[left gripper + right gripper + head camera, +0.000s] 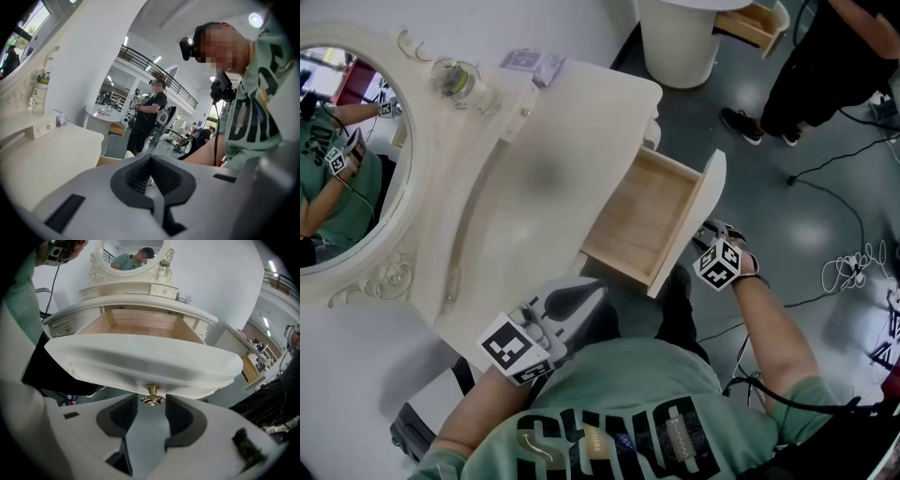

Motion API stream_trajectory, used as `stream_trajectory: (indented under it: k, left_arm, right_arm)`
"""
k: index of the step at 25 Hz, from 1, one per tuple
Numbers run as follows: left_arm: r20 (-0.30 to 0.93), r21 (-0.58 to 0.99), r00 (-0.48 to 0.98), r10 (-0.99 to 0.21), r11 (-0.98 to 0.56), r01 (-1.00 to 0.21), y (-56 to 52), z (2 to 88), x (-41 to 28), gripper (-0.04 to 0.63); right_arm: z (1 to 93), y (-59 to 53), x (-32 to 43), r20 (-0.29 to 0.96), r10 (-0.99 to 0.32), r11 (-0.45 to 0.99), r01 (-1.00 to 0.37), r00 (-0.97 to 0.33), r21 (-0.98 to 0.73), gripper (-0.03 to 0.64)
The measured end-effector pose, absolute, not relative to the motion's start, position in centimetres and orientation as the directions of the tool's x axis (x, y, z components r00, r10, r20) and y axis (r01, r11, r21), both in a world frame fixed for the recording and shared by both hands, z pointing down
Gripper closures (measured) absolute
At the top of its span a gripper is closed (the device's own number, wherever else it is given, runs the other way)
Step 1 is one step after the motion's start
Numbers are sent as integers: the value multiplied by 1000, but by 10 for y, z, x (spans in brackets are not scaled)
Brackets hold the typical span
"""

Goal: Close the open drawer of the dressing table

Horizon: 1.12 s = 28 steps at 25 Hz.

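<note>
Between the two jaws of the right gripper [152, 414], which stand spread apart, we see one small brass knob [152, 397]. It sits right at the tips, close to both dark pads [123, 416], and we see neither pressing on it, so nothing is grasped. The knob belongs to the one open drawer [140, 362], whose cream front fills the middle of the right gripper view: smooth, glossy and bowed outward, with a moulded rim. Behind it is a plain rectangular box of pale, bare wood.

The jaws of the left gripper [151, 176] are clenched together, their ribbed dark pads meeting along one seam with nothing between them.

In the head view the drawer [642, 211] juts well out from the dressing table [544, 159] toward the lower right of the frame. The right gripper [717, 255] is just beside the outer face of the drawer front. The left gripper [567, 305] is at lower centre, near the front edge of the surface and to the left of the drawer.

To the right of the drawer lies grey floor [806, 216] — open room, with a tangle of cables [853, 272] near the right edge. One person [825, 66] stands at the upper right, well apart from the drawer.

On the cream surface we count one clear bottle [455, 80] and one oval mirror [347, 159] in a carved scroll frame, both at the upper left of the frame.
</note>
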<state>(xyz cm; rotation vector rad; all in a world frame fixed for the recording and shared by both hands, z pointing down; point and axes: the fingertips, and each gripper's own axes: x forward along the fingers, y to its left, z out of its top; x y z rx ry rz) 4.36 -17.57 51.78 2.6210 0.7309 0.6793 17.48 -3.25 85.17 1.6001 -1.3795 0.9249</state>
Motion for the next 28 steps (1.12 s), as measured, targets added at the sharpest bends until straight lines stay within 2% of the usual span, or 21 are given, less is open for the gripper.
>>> stream_trajectory:
  k: [3, 28]
  left_arm:
    - [350, 434, 762, 545, -815, 384, -180, 518, 42, 597]
    - [331, 441, 808, 488, -836, 325, -209, 519, 20, 597]
  right_arm:
    - [851, -34, 176, 911, -389, -72, -990, 138, 119, 462]
    - [850, -56, 177, 920, -373, -55, -992, 123, 110, 468]
